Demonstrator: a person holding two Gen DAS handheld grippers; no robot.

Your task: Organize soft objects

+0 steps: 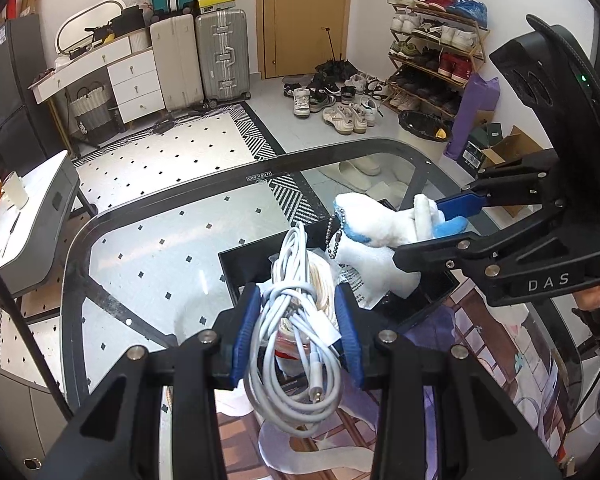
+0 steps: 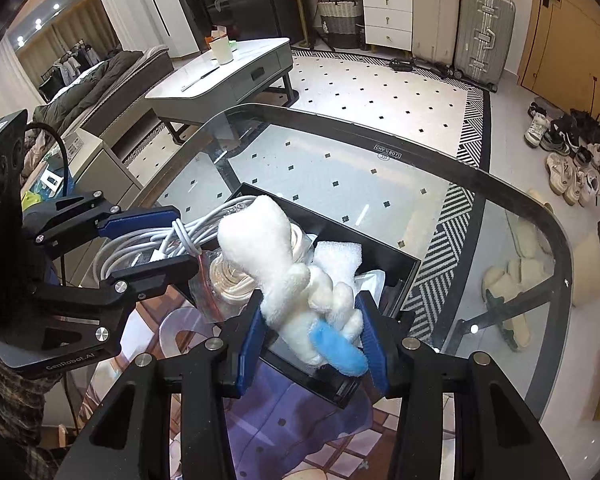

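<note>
My left gripper is shut on a coiled white cable and holds it over a black box on the glass table. It also shows in the right wrist view, with the cable between its blue pads. My right gripper is shut on a white plush toy with a blue tail, above the box. In the left wrist view the plush hangs from the right gripper, its bead chain dangling. A bagged cream cable coil and white foam lie in the box.
The glass table's dark rim curves around the left and far side. A printed mat lies under the box's near side. A grey side table stands beyond. Suitcases, shoes and a shoe rack line the far wall.
</note>
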